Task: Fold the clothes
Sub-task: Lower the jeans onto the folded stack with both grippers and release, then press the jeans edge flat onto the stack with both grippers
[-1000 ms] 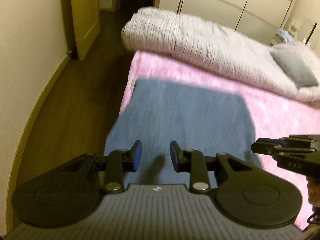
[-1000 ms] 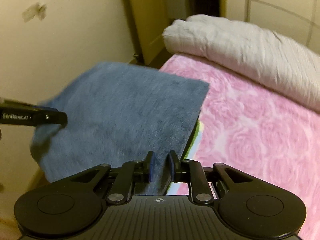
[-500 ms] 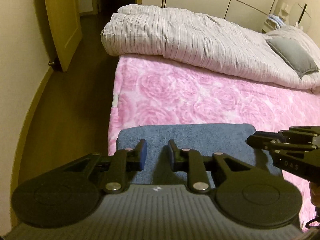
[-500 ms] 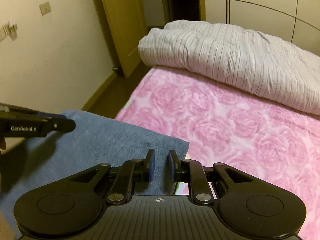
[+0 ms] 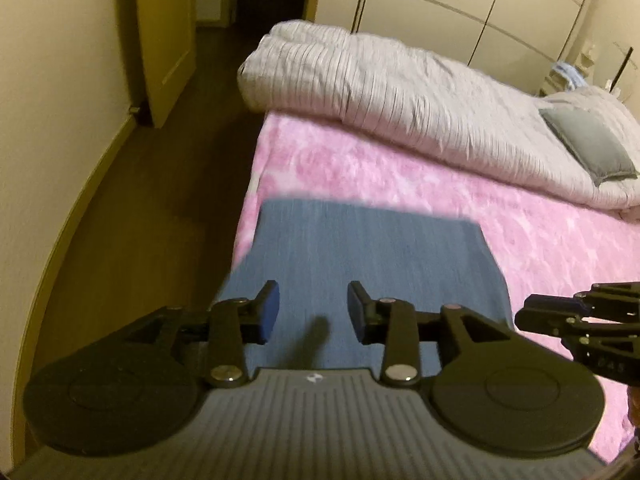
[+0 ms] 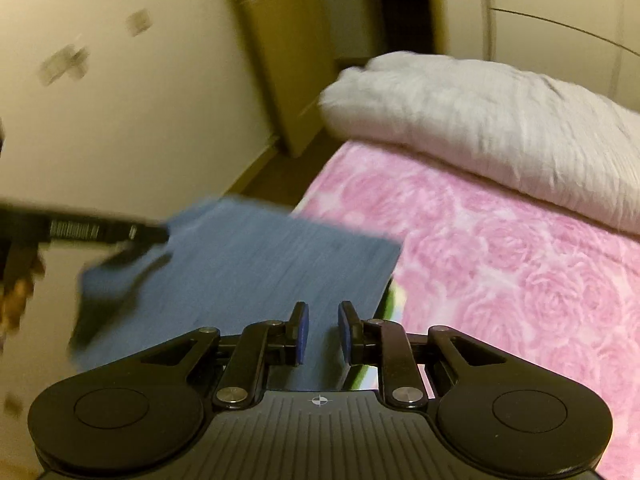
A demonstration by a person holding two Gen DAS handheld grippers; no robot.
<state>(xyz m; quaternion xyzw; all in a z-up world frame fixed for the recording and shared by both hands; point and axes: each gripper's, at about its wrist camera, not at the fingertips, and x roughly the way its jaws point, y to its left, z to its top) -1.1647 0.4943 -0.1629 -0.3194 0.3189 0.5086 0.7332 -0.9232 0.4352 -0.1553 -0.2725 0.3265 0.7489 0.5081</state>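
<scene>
A folded blue cloth (image 5: 360,256) lies at the near left corner of the pink rose-patterned bed (image 5: 540,248). It also shows in the right wrist view (image 6: 256,272), blurred. My left gripper (image 5: 313,312) is open above the cloth's near edge and holds nothing. My right gripper (image 6: 322,330) hovers over the cloth's near right part with its jaws a little apart and nothing between them. The right gripper shows in the left wrist view (image 5: 576,320) at the cloth's right side. The left gripper shows in the right wrist view (image 6: 100,232) at the cloth's left corner.
A rolled grey striped duvet (image 5: 400,96) lies across the far side of the bed, with a grey pillow (image 5: 588,148) at the right. Dark wood floor (image 5: 168,184) runs along the bed's left edge. A door (image 5: 164,36) and wardrobe doors (image 5: 460,4) stand behind.
The left gripper's jaws have opened wider. Both grippers have moved over the blue cloth, and both views are blurred by motion. The cloth stays on the bed corner.
</scene>
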